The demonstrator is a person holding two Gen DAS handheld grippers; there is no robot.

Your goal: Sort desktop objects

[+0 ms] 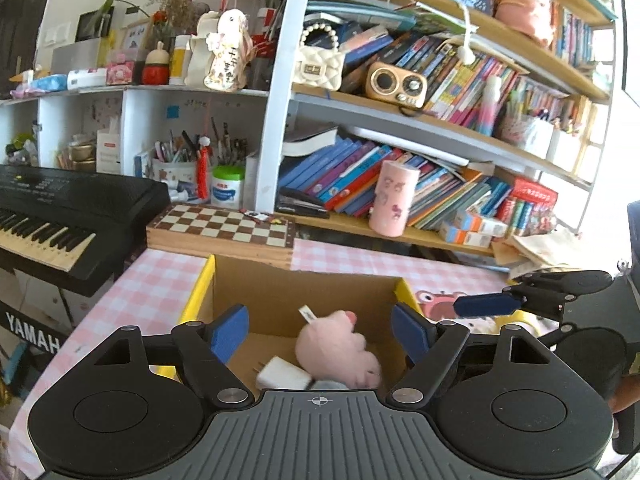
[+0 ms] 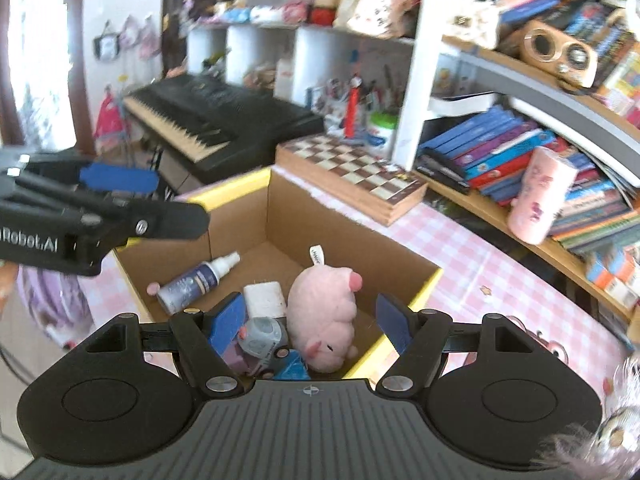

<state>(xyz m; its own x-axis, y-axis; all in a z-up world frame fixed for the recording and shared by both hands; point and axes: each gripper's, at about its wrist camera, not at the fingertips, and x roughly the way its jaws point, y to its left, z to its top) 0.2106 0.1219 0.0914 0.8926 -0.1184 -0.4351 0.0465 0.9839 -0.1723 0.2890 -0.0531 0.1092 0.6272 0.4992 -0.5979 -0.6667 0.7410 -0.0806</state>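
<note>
Left gripper (image 1: 320,330) stands with jaws wide apart, nothing between the pads. Right gripper (image 2: 312,322) likewise spread and empty. Both are over the cardboard box (image 2: 240,216) on the pink checked tablecloth (image 2: 472,264). Inside the box: pink plush toy (image 2: 324,312) at centre, white charger (image 2: 265,299) at its 9 o'clock, spray bottle (image 2: 198,278) beyond that, toy car (image 2: 264,338) at 7 o'clock. Chessboard (image 2: 352,172) lies at the box's 12 o'clock.

The box (image 2: 280,216) sits on the table (image 2: 472,280); the chessboard (image 2: 352,172) lies just behind it, the keyboard (image 2: 216,116) far left. In the box, the plush pig (image 2: 324,312) lies right of the charger (image 2: 264,300); the spray bottle (image 2: 196,280) lies left.
</note>
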